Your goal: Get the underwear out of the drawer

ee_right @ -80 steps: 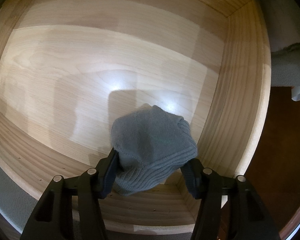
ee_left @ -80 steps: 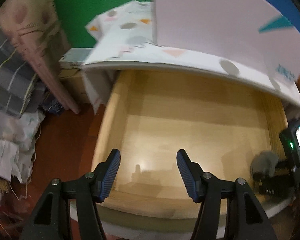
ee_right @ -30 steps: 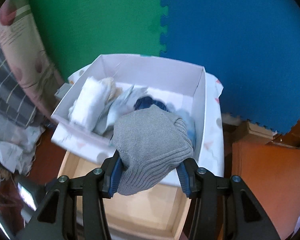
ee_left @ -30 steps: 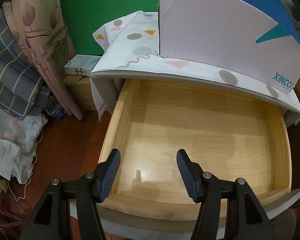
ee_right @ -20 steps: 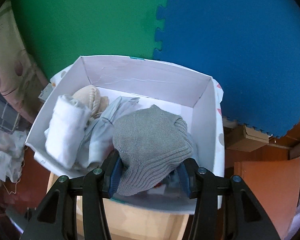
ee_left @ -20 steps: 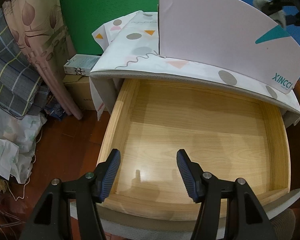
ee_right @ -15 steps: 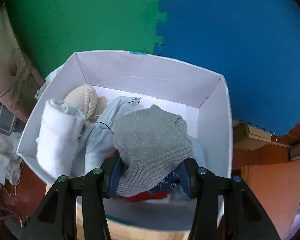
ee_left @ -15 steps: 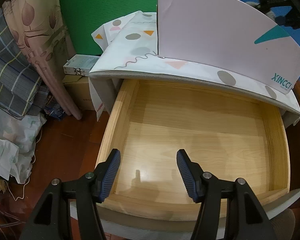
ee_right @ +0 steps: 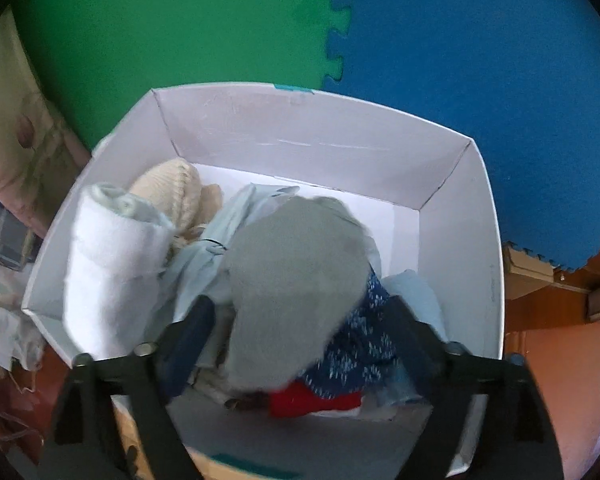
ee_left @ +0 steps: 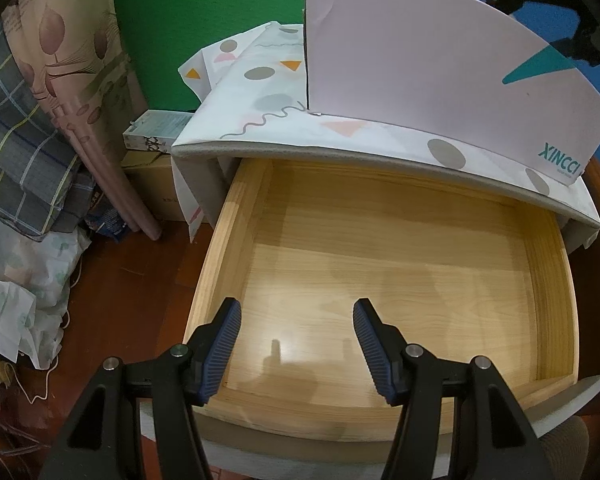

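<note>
- Right gripper [ee_right: 296, 320] above the white box [ee_right: 312, 136]; jaws opening, pads clear of the grey garment [ee_right: 296, 296] blurred between them. It reads as just let go, dropping onto the pile.
- Pile in the box: white roll [ee_right: 108, 268] at left, cream knit [ee_right: 168, 192] behind it, blue patterned cloth [ee_right: 360, 344] and a red piece [ee_right: 312, 400] near.
- Left gripper [ee_left: 296, 344] spread, nothing between the jaws, hanging over the near edge of the drawer [ee_left: 400, 272].
- Drawer shows bare wood; task looks close to done.
- Risk: garment lands high on the heap and could slide over the near wall, back toward the drawer.
- Risk: knit fabric could snag on a ribbed pad as the gripper lifts.
</note>
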`<control>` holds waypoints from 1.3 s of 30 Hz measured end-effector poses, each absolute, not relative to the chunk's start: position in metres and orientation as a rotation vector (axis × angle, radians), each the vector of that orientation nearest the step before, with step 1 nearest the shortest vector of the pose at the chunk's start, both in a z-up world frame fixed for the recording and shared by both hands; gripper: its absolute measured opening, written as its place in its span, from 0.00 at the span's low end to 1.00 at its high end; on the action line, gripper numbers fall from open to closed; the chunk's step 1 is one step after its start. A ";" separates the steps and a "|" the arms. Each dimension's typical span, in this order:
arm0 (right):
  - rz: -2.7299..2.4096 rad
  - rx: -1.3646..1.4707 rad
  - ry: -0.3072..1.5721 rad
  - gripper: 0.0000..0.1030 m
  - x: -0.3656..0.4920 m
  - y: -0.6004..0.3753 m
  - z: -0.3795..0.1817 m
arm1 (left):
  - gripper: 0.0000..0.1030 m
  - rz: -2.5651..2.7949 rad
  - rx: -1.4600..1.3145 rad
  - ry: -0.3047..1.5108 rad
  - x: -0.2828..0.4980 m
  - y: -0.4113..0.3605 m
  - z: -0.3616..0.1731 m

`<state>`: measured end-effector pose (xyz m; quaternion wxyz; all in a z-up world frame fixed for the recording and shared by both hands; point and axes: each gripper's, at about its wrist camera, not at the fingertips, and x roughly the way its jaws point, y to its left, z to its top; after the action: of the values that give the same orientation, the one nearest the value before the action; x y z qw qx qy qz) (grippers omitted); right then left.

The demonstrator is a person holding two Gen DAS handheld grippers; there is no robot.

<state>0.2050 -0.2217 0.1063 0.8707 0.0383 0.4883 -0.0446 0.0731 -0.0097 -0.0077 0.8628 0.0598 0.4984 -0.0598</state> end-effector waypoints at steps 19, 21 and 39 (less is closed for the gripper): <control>-0.197 0.131 0.820 0.97 0.005 -0.227 0.058 | 0.58 -0.160 0.141 0.994 0.058 -0.014 0.002; -0.188 0.166 0.851 0.97 -0.006 -0.224 0.033 | 0.58 -0.162 0.135 1.002 0.059 -0.013 0.002; -0.174 0.132 0.924 0.97 -0.014 -0.211 -0.011 | 0.58 -0.162 0.162 0.995 0.056 -0.018 0.002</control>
<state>-0.0136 -0.2112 -0.0112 0.8893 0.0637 0.4450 -0.0840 0.0556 -0.0178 0.0022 0.8725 0.0775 0.4761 -0.0775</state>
